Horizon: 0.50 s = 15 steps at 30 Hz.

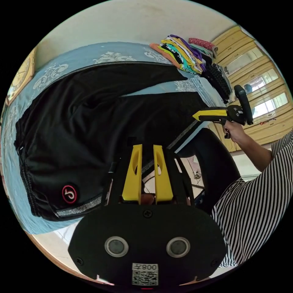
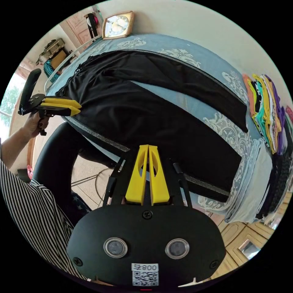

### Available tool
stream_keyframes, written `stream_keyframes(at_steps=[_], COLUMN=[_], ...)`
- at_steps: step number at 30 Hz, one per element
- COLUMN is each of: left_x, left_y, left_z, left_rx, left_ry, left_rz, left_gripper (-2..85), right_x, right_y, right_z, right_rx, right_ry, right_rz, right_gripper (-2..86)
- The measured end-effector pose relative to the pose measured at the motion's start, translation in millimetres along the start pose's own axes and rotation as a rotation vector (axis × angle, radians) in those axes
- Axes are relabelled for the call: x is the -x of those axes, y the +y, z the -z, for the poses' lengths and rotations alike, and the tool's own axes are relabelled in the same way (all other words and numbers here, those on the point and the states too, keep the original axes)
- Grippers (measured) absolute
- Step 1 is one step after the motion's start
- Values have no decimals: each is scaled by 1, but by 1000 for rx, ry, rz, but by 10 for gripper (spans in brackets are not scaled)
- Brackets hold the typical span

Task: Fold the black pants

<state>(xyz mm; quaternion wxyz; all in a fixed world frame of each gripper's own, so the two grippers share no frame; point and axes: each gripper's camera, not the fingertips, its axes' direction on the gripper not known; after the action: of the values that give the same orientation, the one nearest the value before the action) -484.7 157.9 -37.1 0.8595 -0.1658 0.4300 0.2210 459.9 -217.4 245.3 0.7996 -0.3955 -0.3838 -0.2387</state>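
The left gripper [image 1: 148, 146] hangs at the near edge of the bed [image 1: 128, 56], its yellow jaws slightly apart and holding nothing. The right gripper [image 2: 148, 147] hovers just off the same edge, jaws pressed together and empty. The black pants [image 1: 91, 122] lie spread flat across the blue bedcover. Beyond them sits a stack of folded clothes [image 1: 183, 55].

Home bedroom: blue bedspread with white floral pattern [image 1: 110, 55], stack of folded multicoloured clothes [image 1: 183, 53], yellow wooden cupboard with glass doors [image 1: 259, 85], square gold-framed wall clock [image 2: 118, 20].
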Motion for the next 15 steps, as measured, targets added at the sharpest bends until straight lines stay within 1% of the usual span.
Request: stream_keyframes(at_steps=[1,2,3,4,6,9,12,13,15], left_x=[-3,-7,-10,-9,-6,-13,-19,-19,-16], left_y=[-5,-13,-14,-15,-25,-49,-86,-92,-110], left_z=[-10,-30,-36,-38,-43,-40,-59,-65,-97], left_rx=[26,92,56,59,89,27,30,41,135], left_ry=[-2,-19,-51,-52,-1,3,5,5,-10], left_rz=[-13,-32,-29,-16,16,-27,-73,-78,-79], left_gripper=[68,66,63,61,52,42,38,37,36], right_x=[-25,-46,-54,-62,-66,-82,-124,-138,-151], right_y=[12,23,28,39,48,61,75,80,86], right_z=[0,-3,-7,-9,-2,22,40,37,20], right_rx=[16,35,55,43,26,-42,-98,-83,-2], right_ry=[17,19,13,-35,-78,-37,8,19,35], right_rz=[-77,-138,-159,-179,-203,-265,-384,-416,-442], right_gripper=[2,1,1,1,1,1,1,1,2])
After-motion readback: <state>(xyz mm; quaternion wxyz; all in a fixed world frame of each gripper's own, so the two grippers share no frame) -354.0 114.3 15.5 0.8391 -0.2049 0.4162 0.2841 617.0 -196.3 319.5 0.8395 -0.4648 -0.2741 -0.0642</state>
